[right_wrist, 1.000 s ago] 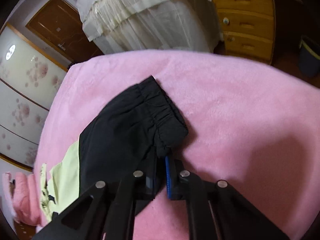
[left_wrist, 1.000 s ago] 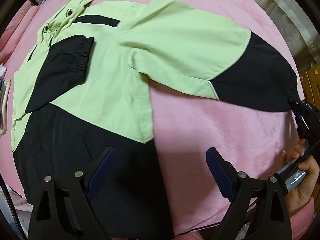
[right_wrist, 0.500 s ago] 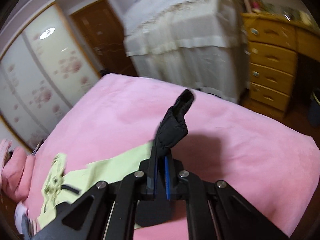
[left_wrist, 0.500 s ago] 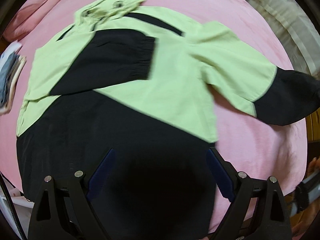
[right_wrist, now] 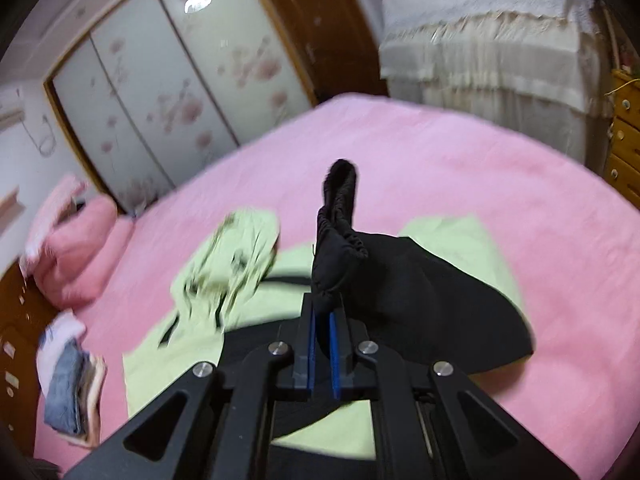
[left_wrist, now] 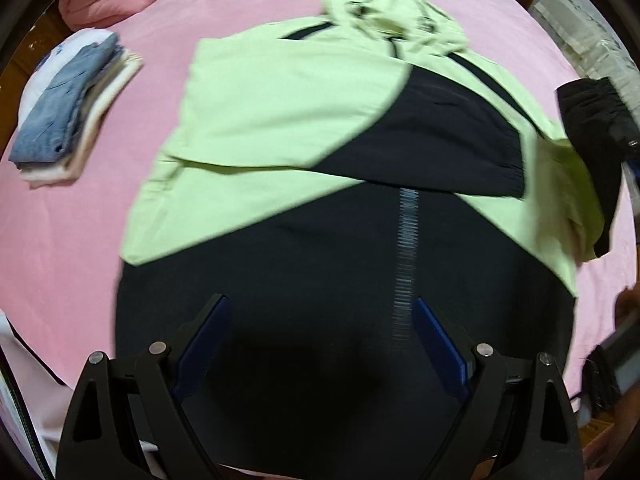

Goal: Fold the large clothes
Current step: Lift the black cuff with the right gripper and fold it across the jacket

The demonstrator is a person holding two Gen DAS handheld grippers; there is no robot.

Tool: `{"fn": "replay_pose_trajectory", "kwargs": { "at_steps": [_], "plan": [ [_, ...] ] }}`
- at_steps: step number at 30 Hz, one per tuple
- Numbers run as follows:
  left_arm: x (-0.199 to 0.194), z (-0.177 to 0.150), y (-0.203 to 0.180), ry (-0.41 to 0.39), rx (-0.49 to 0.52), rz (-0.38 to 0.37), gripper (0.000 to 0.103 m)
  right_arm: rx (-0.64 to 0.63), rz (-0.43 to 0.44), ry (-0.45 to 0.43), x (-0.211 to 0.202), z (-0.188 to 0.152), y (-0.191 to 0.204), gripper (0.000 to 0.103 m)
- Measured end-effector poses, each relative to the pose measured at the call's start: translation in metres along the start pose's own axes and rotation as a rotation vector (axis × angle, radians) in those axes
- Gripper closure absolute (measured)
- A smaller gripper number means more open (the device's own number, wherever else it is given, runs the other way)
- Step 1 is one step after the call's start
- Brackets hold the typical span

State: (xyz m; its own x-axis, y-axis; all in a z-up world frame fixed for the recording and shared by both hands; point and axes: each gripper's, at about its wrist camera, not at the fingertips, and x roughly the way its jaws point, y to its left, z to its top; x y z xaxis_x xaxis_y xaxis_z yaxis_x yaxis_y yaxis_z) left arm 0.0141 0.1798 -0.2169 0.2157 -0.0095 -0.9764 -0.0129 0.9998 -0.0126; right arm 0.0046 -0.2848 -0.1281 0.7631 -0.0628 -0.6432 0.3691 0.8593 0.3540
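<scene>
A lime-green and black hooded jacket (left_wrist: 280,120) lies spread on the pink bedspread (left_wrist: 80,240), hood (left_wrist: 392,20) at the far end. One sleeve (left_wrist: 420,152) is folded across the chest. My left gripper (left_wrist: 320,320) hovers open over the black hem beside the zipper (left_wrist: 406,256), with nothing between its fingers. My right gripper (right_wrist: 323,308) is shut on the black cuff (right_wrist: 338,216) of the other sleeve and holds it lifted above the jacket (right_wrist: 240,320). In the left wrist view that raised sleeve (left_wrist: 592,120) hangs at the right edge.
A stack of folded clothes (left_wrist: 68,112) sits on the bed left of the jacket, also in the right wrist view (right_wrist: 68,392). Pink pillows (right_wrist: 76,248) lie at the bed's head. A wardrobe (right_wrist: 160,80), a draped bed (right_wrist: 488,48) and a wooden dresser (right_wrist: 624,132) stand beyond.
My right gripper has lifted the black cuff off the bedspread and carried it over the jacket. My left gripper has slid across the bed from the jacket's side to above the black hem.
</scene>
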Motion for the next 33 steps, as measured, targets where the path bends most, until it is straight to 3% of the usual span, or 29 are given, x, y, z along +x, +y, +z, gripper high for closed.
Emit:
{"fn": "replay_pose_trajectory", "kwargs": {
  "at_steps": [5,7,8,11,15,24,29,30,32,33],
  "plan": [
    [0.017,0.005,0.059,0.017,0.003,0.025,0.012,-0.031,-0.057,0.080,0.031,-0.044,0.039,0.093],
    [0.023,0.005,0.072,0.028,-0.003,0.037,0.012,-0.066,-0.068,0.168,0.046,-0.057,0.047,0.084],
    [0.027,0.005,0.079,0.033,-0.011,0.036,0.012,-0.087,-0.084,0.214,0.053,-0.064,0.051,0.074],
    [0.035,0.008,0.085,0.053,-0.023,0.022,0.012,-0.094,-0.114,0.236,0.055,-0.077,0.052,0.057],
    [0.040,0.015,0.075,0.051,0.004,-0.019,0.012,-0.085,-0.146,0.218,0.043,-0.079,0.046,0.043],
    [0.043,0.033,-0.001,-0.035,0.146,-0.169,0.015,0.058,-0.175,0.290,0.038,-0.094,-0.002,0.040],
    [0.050,0.056,-0.046,-0.094,0.167,-0.262,0.038,0.126,-0.175,0.361,0.035,-0.112,-0.033,0.040],
    [0.055,0.063,-0.055,-0.093,0.155,-0.288,0.041,0.130,-0.168,0.367,0.033,-0.113,-0.038,0.040],
    [0.064,0.070,-0.070,-0.072,0.132,-0.334,0.060,0.136,-0.144,0.387,0.031,-0.117,-0.048,0.040],
    [0.071,0.074,-0.078,-0.051,0.112,-0.364,0.063,0.134,-0.133,0.391,0.029,-0.118,-0.052,0.040]
  ]
}}
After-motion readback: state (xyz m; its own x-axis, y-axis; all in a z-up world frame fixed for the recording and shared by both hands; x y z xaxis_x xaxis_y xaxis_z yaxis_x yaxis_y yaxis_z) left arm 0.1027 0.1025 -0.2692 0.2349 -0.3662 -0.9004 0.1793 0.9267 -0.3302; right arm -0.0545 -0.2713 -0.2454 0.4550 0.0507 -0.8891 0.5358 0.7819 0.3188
